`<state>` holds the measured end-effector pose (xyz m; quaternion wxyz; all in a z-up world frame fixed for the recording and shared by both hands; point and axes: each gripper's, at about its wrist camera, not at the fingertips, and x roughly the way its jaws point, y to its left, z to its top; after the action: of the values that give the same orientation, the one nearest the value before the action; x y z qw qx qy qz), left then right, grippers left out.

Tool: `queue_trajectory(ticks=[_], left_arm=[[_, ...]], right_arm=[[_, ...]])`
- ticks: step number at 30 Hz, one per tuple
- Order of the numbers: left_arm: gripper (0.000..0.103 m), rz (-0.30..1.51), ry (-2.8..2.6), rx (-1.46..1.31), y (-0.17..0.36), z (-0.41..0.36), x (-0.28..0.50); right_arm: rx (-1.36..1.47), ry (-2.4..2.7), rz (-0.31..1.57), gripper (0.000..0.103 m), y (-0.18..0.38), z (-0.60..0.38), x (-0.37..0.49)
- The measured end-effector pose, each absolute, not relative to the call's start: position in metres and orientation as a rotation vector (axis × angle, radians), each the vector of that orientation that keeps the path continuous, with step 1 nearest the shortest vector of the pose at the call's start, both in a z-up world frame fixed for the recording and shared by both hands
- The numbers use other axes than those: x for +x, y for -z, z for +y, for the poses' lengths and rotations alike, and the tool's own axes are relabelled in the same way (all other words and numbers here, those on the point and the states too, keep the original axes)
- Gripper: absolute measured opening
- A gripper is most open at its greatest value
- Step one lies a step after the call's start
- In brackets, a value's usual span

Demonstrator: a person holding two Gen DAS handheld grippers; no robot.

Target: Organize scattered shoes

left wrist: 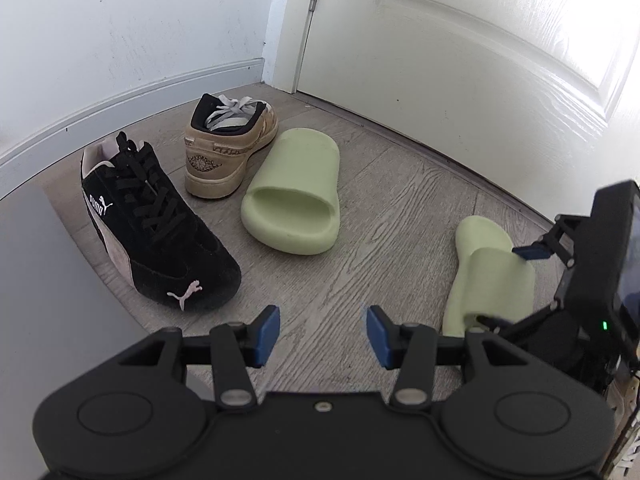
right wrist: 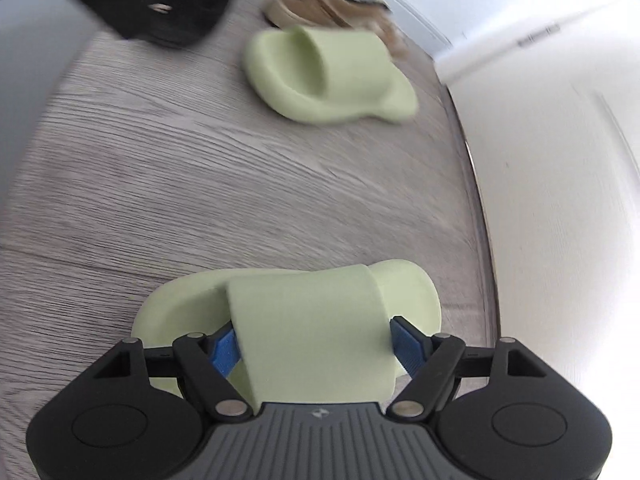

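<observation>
Right-wrist view motion-blurred; black sneaker [right wrist: 176, 4] & tan sneaker [right wrist: 320, 4] cut off at top. Legible: "PUMA" on black sneaker, Jordan wings logo on tan heel. Right gripper [right wrist: 314, 344] clamps held green slide [right wrist: 304, 320] across its strap, long axis pointing toward door [left wrist: 480, 60]. Second slide [left wrist: 294, 196] beside tan sneaker. Left gripper [left wrist: 322, 336] apart, empty.

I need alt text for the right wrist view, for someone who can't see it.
The right hand-held gripper straddles the strap of a pale green foam slide on the grey wood-grain floor, a blue pad at each side of the strap. A matching second green slide lies farther off, with a blurred black sneaker and tan sneaker behind it, near a white door.
</observation>
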<state>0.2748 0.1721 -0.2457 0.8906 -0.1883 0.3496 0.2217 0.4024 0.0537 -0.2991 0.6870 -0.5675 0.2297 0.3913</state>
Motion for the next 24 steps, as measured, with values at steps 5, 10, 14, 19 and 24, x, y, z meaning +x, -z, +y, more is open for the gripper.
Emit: queue_trajectory(ticks=[5,10,14,19,24], left_arm=[[0.049,0.737,-0.446,-0.391,0.249,0.170,0.277],[0.049,0.757,-0.440,-0.402,0.253,0.171,0.282],[0.050,0.767,-0.425,-0.420,0.256,0.171,0.284],[0.051,0.763,-0.427,-0.410,0.254,0.168,0.283],[0.054,0.768,-0.452,-0.446,0.255,0.174,0.282]], right_arm=[[-1.220,-0.754,0.564,0.076,0.307,0.051,0.468],[-1.199,-0.595,0.625,0.075,0.312,0.035,0.535],[-1.185,-0.537,0.662,0.079,0.315,0.017,0.558],[-1.025,-0.644,0.698,0.085,0.298,0.000,0.548],[-0.683,-0.685,0.665,0.085,0.257,-0.010,0.534]])
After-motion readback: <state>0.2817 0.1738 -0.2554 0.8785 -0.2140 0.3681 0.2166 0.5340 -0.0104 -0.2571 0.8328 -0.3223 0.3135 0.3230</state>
